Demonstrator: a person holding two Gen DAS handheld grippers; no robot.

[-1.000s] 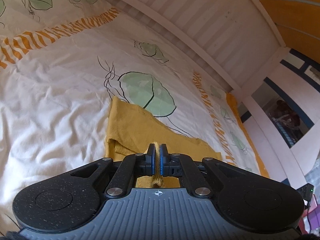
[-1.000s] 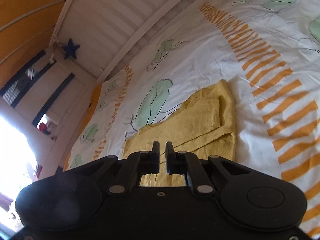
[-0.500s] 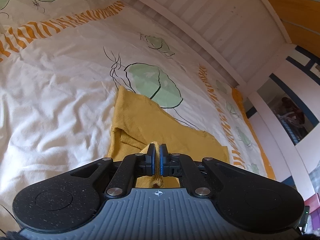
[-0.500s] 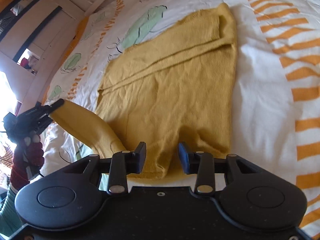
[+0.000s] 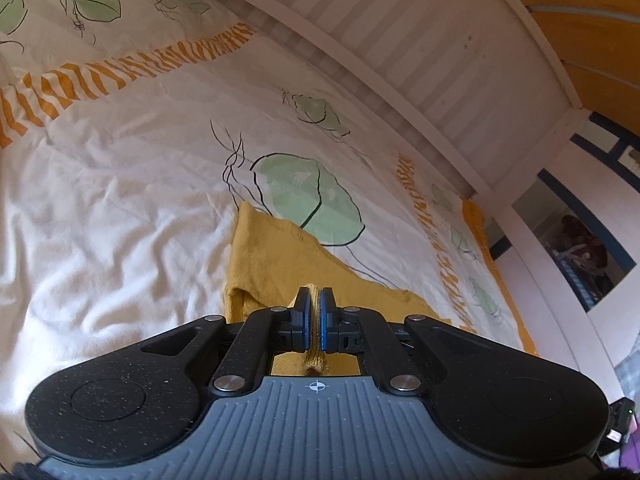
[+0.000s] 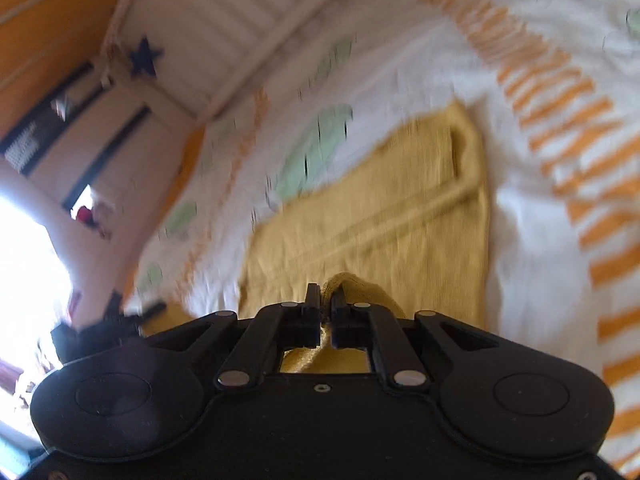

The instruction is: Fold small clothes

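A small mustard-yellow knit sweater (image 5: 280, 256) lies on the bed, with one sleeve folded across its body (image 6: 392, 216). My left gripper (image 5: 316, 300) is shut on a fold of the sweater's near edge, yellow knit pinched between the blue pads. My right gripper (image 6: 326, 300) is shut on another bunch of the sweater's near edge, with fabric humped up around its fingers. The right wrist view is motion-blurred.
The bed cover (image 5: 120, 184) is white with green leaves and orange stripes. A white slatted bed rail (image 5: 420, 72) runs along the far side. A white wardrobe with a dark star (image 6: 142, 56) stands beyond the bed end.
My right gripper opened, dropped to the sweater's near edge and closed on it, then tilted up. My left gripper kept its hold and lifted slightly.
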